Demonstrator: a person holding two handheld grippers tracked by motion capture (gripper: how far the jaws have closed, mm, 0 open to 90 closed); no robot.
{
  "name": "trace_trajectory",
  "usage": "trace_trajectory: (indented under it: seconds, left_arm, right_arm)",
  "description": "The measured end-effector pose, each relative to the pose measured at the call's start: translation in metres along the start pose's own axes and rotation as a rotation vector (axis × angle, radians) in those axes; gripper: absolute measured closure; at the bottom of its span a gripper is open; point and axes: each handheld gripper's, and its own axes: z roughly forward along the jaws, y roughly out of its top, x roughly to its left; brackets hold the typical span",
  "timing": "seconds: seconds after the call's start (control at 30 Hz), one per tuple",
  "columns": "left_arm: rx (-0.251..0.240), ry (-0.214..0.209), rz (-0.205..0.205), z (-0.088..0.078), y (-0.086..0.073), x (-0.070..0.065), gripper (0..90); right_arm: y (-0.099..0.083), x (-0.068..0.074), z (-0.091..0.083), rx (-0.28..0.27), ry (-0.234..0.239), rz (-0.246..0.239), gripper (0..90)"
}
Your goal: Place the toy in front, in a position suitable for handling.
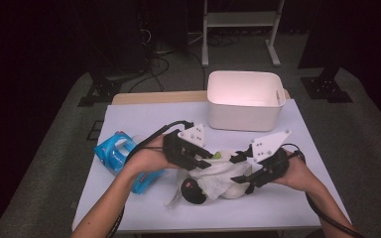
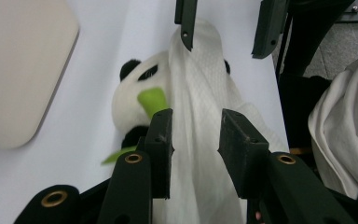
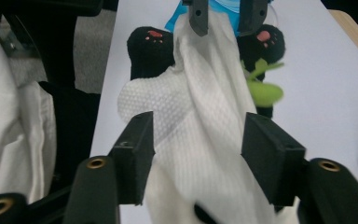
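Room dark all round, light pooling on the white table (image 1: 144, 119) from above; high view soft and grainy, near jaws slightly blurred.

White table (image 1: 144, 116): cream bin (image 1: 245, 101), blue wipes pack (image 1: 116, 153), cloth-draped panda toy (image 1: 198, 188) lying on it

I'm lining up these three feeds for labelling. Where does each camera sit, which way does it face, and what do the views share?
High view: above the person's side, looking forward and down on the table; both forearms, left gripper, right gripper.
Left gripper view: rides that gripper, looking along its open jaws at the white cloth over the panda toy.
Right gripper view: rides the right gripper, facing the panda's feet.
Shared: cloth and panda; each gripper view shows the opposite gripper's jaw tips.
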Motion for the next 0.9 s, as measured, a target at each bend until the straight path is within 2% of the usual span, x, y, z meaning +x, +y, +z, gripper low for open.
trace_trajectory:
  seconds: [0.1, 0.23, 0.3, 0.37, 0.4, 0.43, 0.5, 0.67, 0.8, 0.9]
  left_arm:
    - [0.001, 0.010, -0.010, -0.004, -0.010, -0.001, 63.8]
    - [0.001, 0.023, -0.026, -0.005, -0.023, -0.004, 63.6]
    - [0.015, 0.031, -0.029, -0.004, -0.028, -0.004, 62.8]
    - [0.026, 0.061, -0.039, -0.004, -0.034, -0.004, 60.8]
    - [0.028, 0.075, -0.046, -0.004, -0.038, -0.004, 60.2]
    - [0.041, 0.078, -0.045, -0.005, -0.040, -0.003, 60.2]
    - [0.037, 0.090, -0.070, -0.003, -0.046, -0.003, 60.2]
    - [0.050, 0.092, -0.101, 0.004, -0.060, -0.001, 59.8]
    - [0.077, 0.095, -0.099, 0.013, -0.063, 0.000, 58.9]
    - [0.078, 0.088, -0.099, 0.018, -0.064, -0.001, 58.9]
  right_arm:
    - [0.006, -0.004, 0.015, 0.035, 0.002, 0.003, 47.9]
    - [0.005, -0.006, 0.036, 0.094, -0.006, 0.004, 53.9]
    - [0.001, -0.006, 0.048, 0.128, -0.029, -0.004, 55.5]
    - [-0.001, -0.004, 0.053, 0.135, -0.073, -0.007, 59.3]
    - [-0.002, -0.003, 0.053, 0.137, -0.097, -0.013, 63.6]
    - [-0.002, -0.003, 0.053, 0.137, -0.104, -0.010, 67.1]
    - [-0.002, -0.003, 0.051, 0.135, -0.105, -0.014, 71.1]
    - [-0.004, -0.001, 0.050, 0.133, -0.103, -0.009, 74.6]
    - [-0.006, -0.001, 0.047, 0.115, -0.091, 0.001, 78.0]
    - [-0.007, -0.001, 0.044, 0.110, -0.096, 0.007, 79.8]
